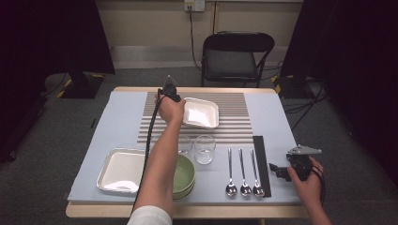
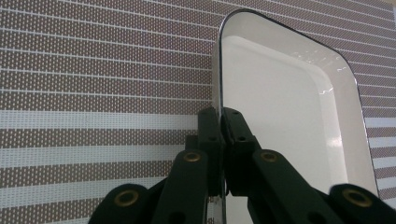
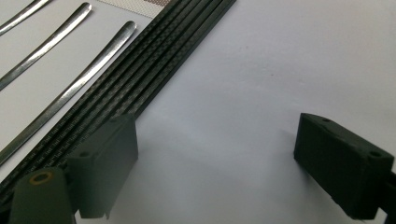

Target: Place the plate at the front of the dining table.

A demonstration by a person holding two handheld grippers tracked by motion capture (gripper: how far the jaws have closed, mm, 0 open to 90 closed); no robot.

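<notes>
2 grippers are at work, and only one is busy. The left gripper has its black jaws pinched tight on the thin rim of the white rectangular enamel tray, gripping the near long edge; in the left gripper view that rim runs straight up from between the jaws, with the tray's shallow well lying to one side. From the high view the tray sits on the brown-and-white striped placemat at the far middle of the table, the left hand reaching across to its left edge. Such an edge grip seems meant for placing or shifting the tray flat on the mat.

The right gripper rests with jaws standing wide apart and nothing between them, hovering over the pale blue table cover just beside the bundle of black chopsticks and 3 steel spoons, likely waiting its turn.

A second white tray, stacked green bowls and 2 clear glasses stand near the front, apparently staged for laying out.
</notes>
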